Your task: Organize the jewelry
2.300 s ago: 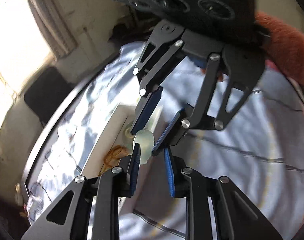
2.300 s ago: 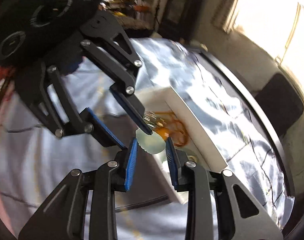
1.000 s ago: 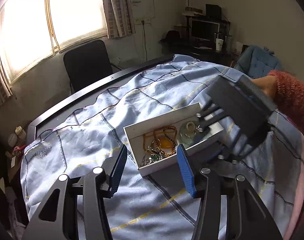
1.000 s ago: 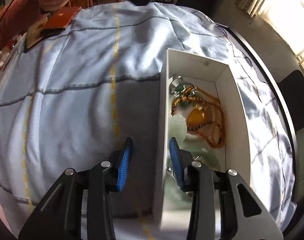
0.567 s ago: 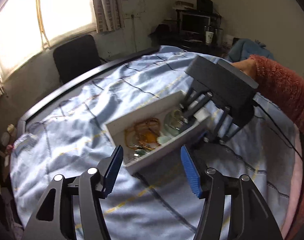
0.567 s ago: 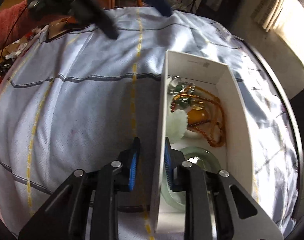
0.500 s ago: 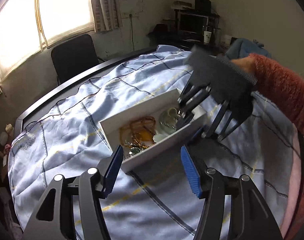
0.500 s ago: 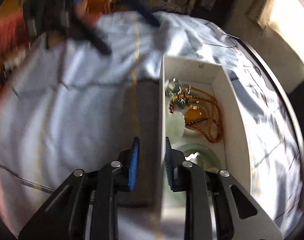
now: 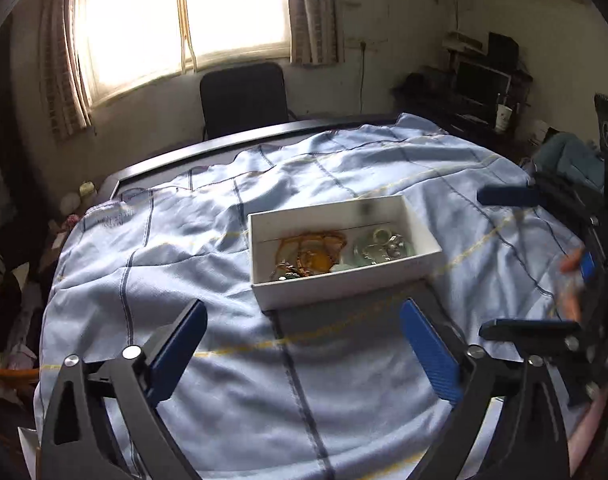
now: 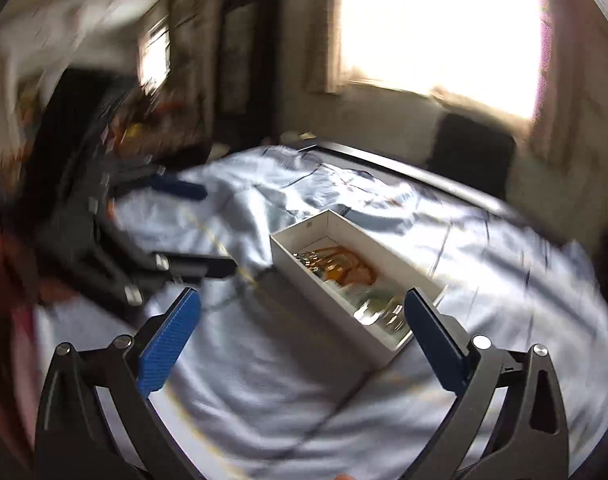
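Note:
A white open box lies on the blue checked cloth. Inside it sit an amber bead necklace, a pale green bangle and small silvery pieces. My left gripper hovers open, nearer than the box, with nothing between its fingers. It also shows at the left of the blurred right wrist view. My right gripper is open and empty, back from the box's long side. In the left wrist view it stands at the right edge, open.
The cloth covers a round dark-rimmed table. A black chair stands behind it under a bright window. A desk with a monitor and a cup lies at the far right. A red sleeve shows at left.
Both grippers have drawn back from the box and opened wide. The right one has let go of the box wall. The pale green piece held earlier now lies in the box.

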